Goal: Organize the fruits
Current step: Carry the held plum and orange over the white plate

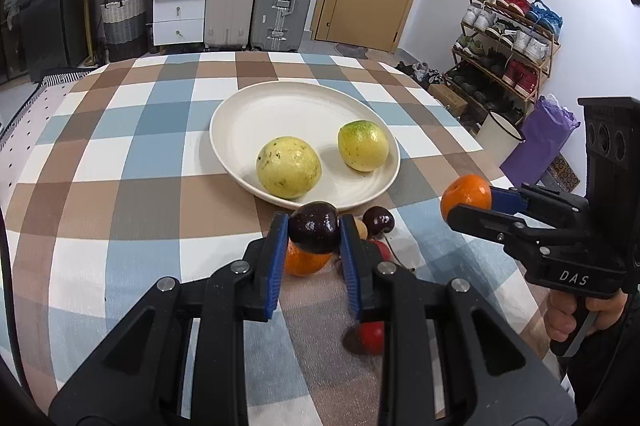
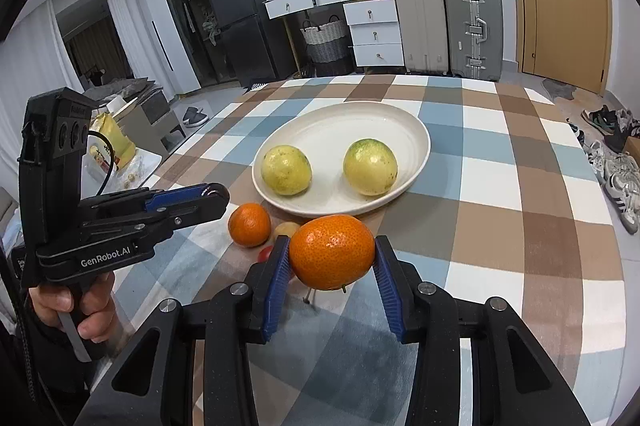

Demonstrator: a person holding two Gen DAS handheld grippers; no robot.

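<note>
We hold fruit in both tongs, lifted off the worktop point(image 1: 120, 185). Our left tongs point(image 1: 314, 232) pinch a dark plum point(image 1: 314, 230) between the blue pads; our right tongs point(image 2: 332, 258) pinch a mandarin point(image 2: 332, 252) across its width. The plate point(image 1: 248, 113) lies straight ahead of both, just beyond the fingertips, with two yellow-green fruits point(image 1: 289, 166) sitting side by side in its near half. That is the relation the next move turns on: the near rim is occupied, while the bare part of the plate lies farther away, behind those two fruits.

From the left view the plum hangs just short of the near rim, so our left hand seems the nearer. The right tongs come in from the plate's right side and slightly farther back. We judge each should carry forward past the yellow fruits before letting go.

A second mandarin point(image 2: 249, 224), another plum point(image 1: 378, 221) and small red fruits point(image 1: 372, 336) wait on the worktop below the tongs.
</note>
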